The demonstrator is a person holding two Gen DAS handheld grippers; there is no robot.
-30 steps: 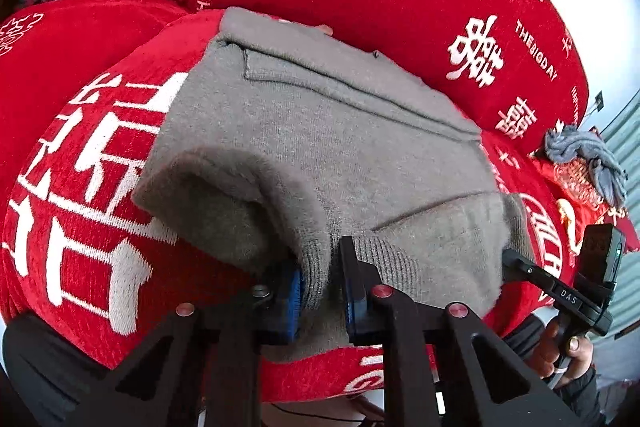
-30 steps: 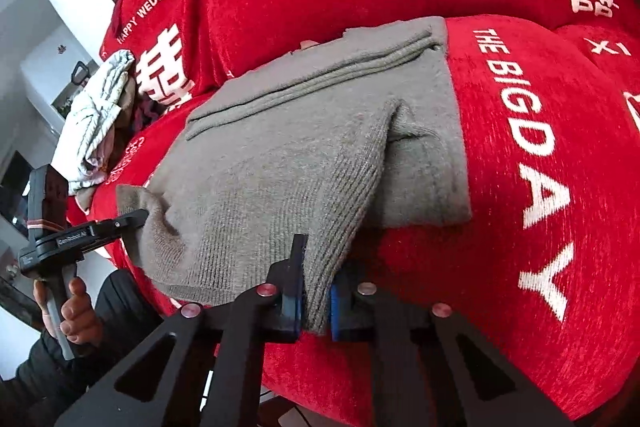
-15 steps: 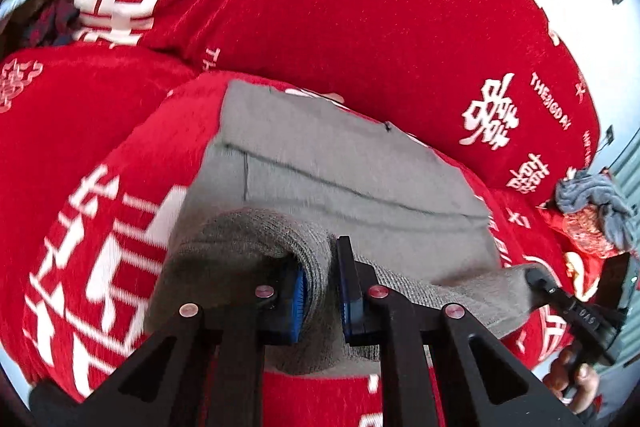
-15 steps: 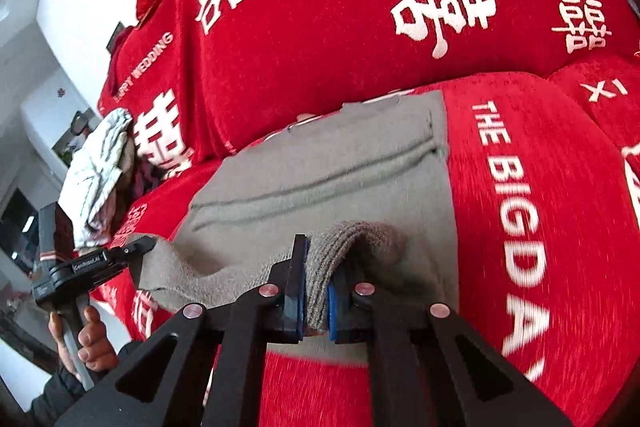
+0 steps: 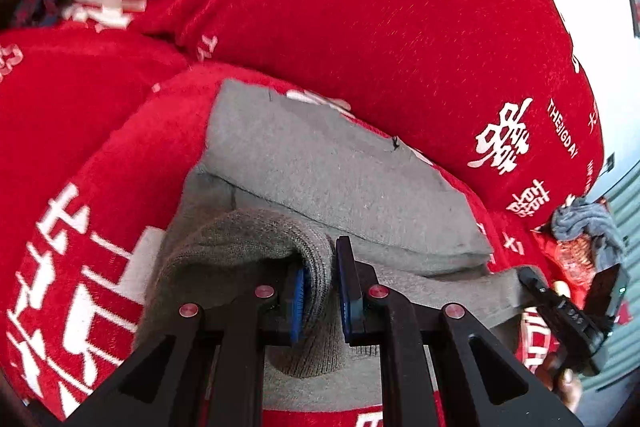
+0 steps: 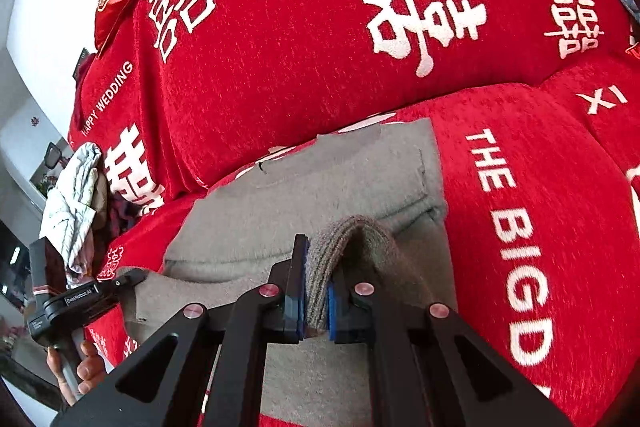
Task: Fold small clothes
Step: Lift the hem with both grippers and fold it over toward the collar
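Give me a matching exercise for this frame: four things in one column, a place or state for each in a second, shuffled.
1. left hand-held gripper
2. grey sweater
3. pale crumpled garment
4. red sofa cover

a. lies on the seat cushion
b. printed with white characters
c. shut on a ribbed edge
d. heaped at the sofa's far end

Pairs: 1-c, 2-a, 3-d, 4-b

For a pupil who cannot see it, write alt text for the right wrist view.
The right gripper pinches the ribbed hem of a grey sweater lying on a red sofa cover with white lettering. The left gripper grips the hem's other corner.
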